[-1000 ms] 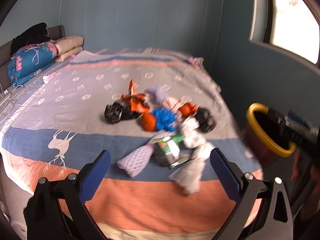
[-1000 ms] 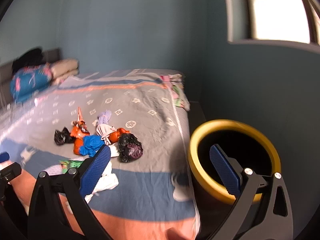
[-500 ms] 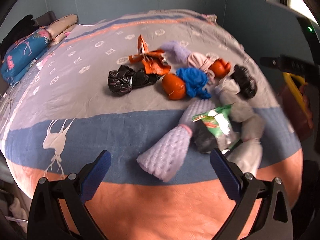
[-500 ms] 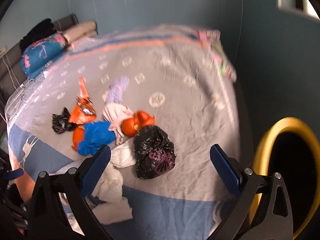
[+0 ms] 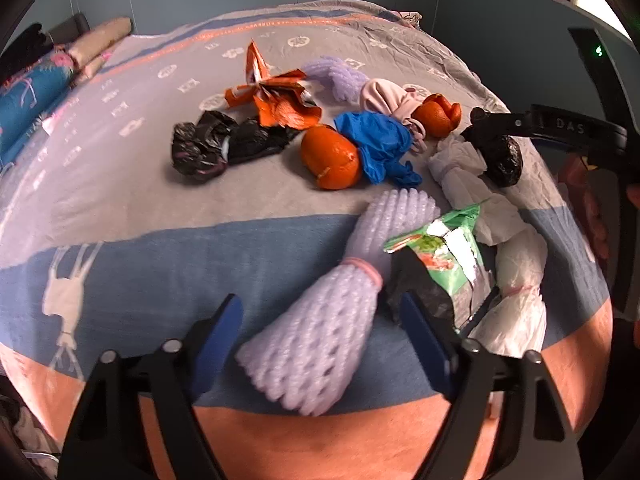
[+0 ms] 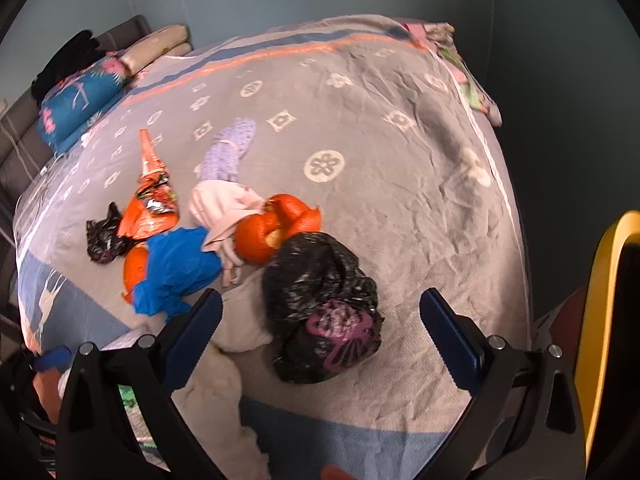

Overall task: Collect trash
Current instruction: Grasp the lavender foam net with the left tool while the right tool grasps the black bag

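We judge the collecting barely begun: every piece of trash we can see lies on the bedspread [image 5: 120,208], and nothing is gripped yet

Going left to right in the left wrist view: a crumpled black bag [image 5: 202,148], a torn orange wrapper [image 5: 276,98], an orange peel [image 5: 330,158] against a blue glove [image 5: 378,146], a second peel [image 5: 438,116], then white tissue bundles [image 5: 464,178] and a green foil packet [image 5: 440,252] near the bed's edge. Closest to us is the lilac foam net [image 5: 320,340], lying between the blades of our left gripper [image 5: 322,326]; its jaws have just been closing, yet gaps show on both sides, so the pads do not press on it

In the right wrist view our right gripper [image 6: 322,316] hangs with jaws wide apart over the knotted black bag [image 6: 324,304], whose lower end lies between the blades without touching either. At the far right the yellow-rimmed bin [image 6: 600,320] stands just beside the bed; we cannot see whether anything is inside

So two pickups look imminent, and the whole pile is left to carry across
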`<act>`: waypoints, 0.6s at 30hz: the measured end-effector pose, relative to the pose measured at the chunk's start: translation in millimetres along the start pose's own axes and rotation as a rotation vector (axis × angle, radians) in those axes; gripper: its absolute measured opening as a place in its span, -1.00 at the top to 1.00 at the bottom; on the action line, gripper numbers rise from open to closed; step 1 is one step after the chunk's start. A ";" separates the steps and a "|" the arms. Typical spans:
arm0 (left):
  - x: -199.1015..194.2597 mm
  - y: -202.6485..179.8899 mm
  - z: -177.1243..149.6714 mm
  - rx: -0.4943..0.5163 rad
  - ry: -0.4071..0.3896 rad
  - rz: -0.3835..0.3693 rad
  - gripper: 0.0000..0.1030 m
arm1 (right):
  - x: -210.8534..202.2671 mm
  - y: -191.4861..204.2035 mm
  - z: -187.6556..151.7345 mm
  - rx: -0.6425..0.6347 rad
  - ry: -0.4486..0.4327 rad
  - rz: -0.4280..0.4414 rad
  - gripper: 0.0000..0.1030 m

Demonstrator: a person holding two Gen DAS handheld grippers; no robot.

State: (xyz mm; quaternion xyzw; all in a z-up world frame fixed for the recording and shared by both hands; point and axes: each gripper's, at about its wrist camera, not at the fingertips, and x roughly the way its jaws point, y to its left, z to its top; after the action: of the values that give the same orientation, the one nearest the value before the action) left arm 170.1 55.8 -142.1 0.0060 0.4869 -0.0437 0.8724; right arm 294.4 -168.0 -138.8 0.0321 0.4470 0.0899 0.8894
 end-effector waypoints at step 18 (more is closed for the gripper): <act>11.3 5.8 -6.0 -0.079 -0.011 -0.051 0.44 | 25.6 -6.2 -8.0 0.050 0.096 0.062 0.23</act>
State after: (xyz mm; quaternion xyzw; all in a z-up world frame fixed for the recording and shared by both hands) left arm 171.3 61.1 -155.1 -0.0410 0.4834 -0.0468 0.8732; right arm 303.8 -169.4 -164.7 0.0637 0.4902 0.1079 0.8625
